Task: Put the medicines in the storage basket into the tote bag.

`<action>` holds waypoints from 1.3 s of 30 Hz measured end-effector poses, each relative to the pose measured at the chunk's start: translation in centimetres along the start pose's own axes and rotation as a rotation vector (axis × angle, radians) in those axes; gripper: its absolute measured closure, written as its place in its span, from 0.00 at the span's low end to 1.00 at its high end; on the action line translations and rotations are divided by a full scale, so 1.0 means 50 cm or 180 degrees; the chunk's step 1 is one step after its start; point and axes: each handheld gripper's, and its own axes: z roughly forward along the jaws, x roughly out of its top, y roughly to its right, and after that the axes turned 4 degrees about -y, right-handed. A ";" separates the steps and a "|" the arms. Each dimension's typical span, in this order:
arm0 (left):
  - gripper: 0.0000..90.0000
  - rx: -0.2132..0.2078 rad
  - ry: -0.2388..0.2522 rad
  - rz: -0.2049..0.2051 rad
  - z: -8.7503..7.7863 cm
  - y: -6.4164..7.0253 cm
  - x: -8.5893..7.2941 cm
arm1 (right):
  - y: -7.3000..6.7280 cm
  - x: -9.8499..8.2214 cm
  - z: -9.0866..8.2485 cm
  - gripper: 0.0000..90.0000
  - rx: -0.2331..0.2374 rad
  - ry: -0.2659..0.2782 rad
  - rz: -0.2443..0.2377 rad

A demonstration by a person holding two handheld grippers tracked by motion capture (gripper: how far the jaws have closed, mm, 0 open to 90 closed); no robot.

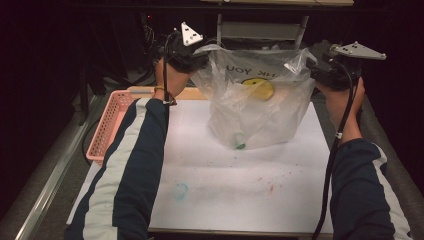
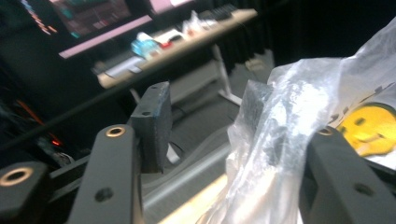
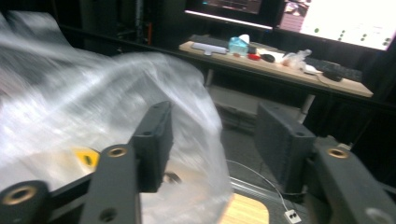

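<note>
While both claws sit raised at the far edge of the counter, we note a clear plastic bag standing between them, its smiley print facing us and a small green-capped item at its bottom. The left claw is spread, the bag's edge draped over its right jaw. The right claw is likewise spread, the bag's rim lying against its left jaw; a pink basket sits at the counter's left.
</note>
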 end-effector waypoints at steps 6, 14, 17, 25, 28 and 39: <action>0.41 -0.0042 0.0019 0.0016 -0.012 0.017 -0.010 | -0.027 -0.014 -0.004 0.47 0.0168 -0.0088 -0.0151; 0.37 0.0058 0.0166 0.0083 -0.048 0.009 0.001 | -0.018 -0.015 -0.041 0.45 0.0155 0.0018 -0.0141; 0.32 0.0046 0.0167 0.0167 -0.063 0.007 0.003 | -0.017 -0.017 -0.051 0.45 0.0174 0.0042 -0.0135; 0.25 -0.0227 0.0388 0.0058 -0.107 -0.012 0.002 | -0.030 -0.036 -0.047 0.45 0.0159 -0.0043 -0.0195; 0.25 -0.0387 0.0349 0.0013 -0.110 -0.010 -0.001 | -0.027 -0.042 -0.039 0.46 0.0142 -0.0077 -0.0156; 0.21 -0.0552 0.0341 0.0142 -0.116 0.011 -0.041 | -0.017 -0.058 -0.014 0.98 0.0143 -0.0295 -0.0404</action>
